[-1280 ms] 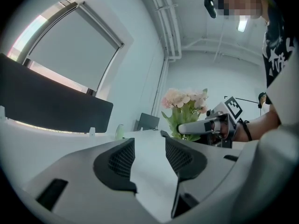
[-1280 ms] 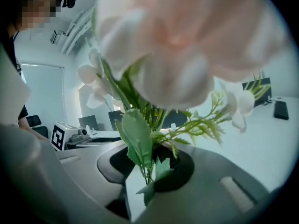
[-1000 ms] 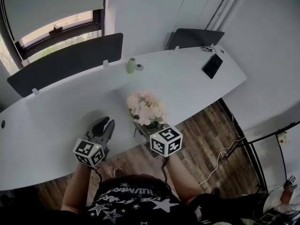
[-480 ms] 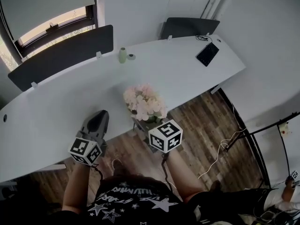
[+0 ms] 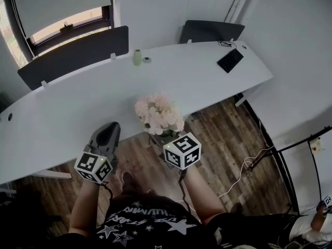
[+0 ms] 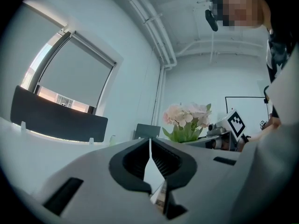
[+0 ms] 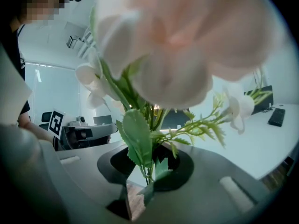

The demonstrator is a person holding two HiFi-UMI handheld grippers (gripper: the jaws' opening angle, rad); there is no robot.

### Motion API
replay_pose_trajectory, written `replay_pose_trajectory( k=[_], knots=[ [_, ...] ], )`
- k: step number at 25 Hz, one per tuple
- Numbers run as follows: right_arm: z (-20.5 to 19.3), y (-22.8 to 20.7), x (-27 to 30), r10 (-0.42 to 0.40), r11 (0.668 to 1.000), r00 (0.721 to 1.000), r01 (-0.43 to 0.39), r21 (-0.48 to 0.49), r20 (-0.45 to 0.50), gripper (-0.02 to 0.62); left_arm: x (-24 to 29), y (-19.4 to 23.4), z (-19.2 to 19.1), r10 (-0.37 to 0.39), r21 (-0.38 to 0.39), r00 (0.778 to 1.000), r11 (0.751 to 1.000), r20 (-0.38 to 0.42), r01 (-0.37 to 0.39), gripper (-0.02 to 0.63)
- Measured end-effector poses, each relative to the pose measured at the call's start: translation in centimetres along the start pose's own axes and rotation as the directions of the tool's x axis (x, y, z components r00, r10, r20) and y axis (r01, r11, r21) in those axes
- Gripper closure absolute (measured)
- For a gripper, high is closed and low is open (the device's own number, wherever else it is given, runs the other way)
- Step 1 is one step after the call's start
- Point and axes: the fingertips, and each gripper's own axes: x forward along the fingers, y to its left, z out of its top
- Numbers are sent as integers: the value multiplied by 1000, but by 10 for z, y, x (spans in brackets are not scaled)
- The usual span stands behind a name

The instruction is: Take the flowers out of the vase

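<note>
A bunch of pale pink flowers (image 5: 158, 113) with green leaves stands up out of my right gripper (image 5: 165, 136), below the white table's near edge and over the wooden floor. In the right gripper view the gripper (image 7: 148, 171) is shut on the green stems (image 7: 149, 139), and the blooms (image 7: 177, 55) fill the top of the frame. My left gripper (image 5: 109, 128) hangs beside it on the left, shut and empty (image 6: 149, 146); from there the flowers (image 6: 187, 118) show to the right. A small pale green vase (image 5: 137, 57) stands at the table's far edge.
The long white table (image 5: 78, 102) runs across the head view, with dark divider panels (image 5: 78, 48) behind it and a black keyboard-like device (image 5: 231, 60) at its right end. A small round object (image 5: 147, 60) lies beside the vase. A cable (image 5: 244, 167) trails on the wooden floor at right.
Both grippers and the flowers have drawn back from the table, now over the floor. The left jaws, slightly apart a second ago, have closed.
</note>
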Motion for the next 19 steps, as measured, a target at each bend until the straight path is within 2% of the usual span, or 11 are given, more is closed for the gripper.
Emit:
replay_pose_trajectory(
  k=[9, 14, 19],
  knots=[
    [-10, 21, -32, 44, 999, 999, -44, -14, 9, 518, -35, -17, -1, 58, 17, 998, 998, 12, -58, 588],
    [-5, 35, -38, 93, 995, 995, -94, 19, 23, 518, -48, -28, 8, 65, 20, 997, 998, 45, -65, 588],
    [-3, 40, -42, 76, 997, 997, -76, -31, 4, 518, -53, -35, 12, 57, 30, 998, 998, 37, -58, 588]
  ],
)
